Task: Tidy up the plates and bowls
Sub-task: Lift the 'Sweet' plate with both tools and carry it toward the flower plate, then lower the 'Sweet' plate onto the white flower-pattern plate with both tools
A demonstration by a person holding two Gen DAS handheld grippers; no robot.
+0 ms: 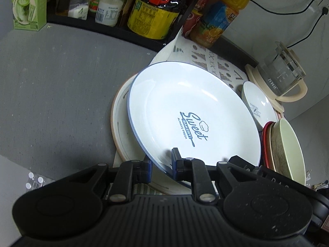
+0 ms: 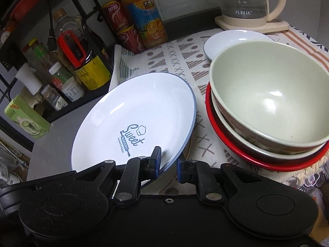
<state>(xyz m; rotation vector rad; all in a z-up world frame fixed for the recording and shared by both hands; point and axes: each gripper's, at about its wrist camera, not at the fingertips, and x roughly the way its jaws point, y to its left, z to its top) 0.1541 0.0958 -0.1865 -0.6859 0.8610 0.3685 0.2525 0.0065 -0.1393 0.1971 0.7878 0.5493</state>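
Note:
A white plate (image 1: 185, 107) (image 2: 127, 111) with a blue rim and "Sweet Bakery" print hangs tilted over a larger brown-rimmed plate (image 1: 119, 123) on the counter. My left gripper (image 1: 162, 163) is shut on its near rim, one finger above and one below. My right gripper (image 2: 168, 164) is clamped on the same rim a little further along. To the right, a pale green bowl (image 2: 267, 94) (image 1: 287, 150) is nested in another bowl on a red plate (image 2: 216, 127) (image 1: 266, 144). A small white dish (image 2: 218, 41) (image 1: 259, 100) lies behind them.
A glass kettle (image 2: 246, 2) (image 1: 281, 76) stands on its cream base at the back right. Bottles, cans and jars (image 2: 144, 20) (image 1: 152, 14) crowd the back and a black rack. A green box (image 1: 28, 4) stands far left. A patterned mat (image 2: 181, 61) covers the right side; grey counter (image 1: 61, 82) lies left.

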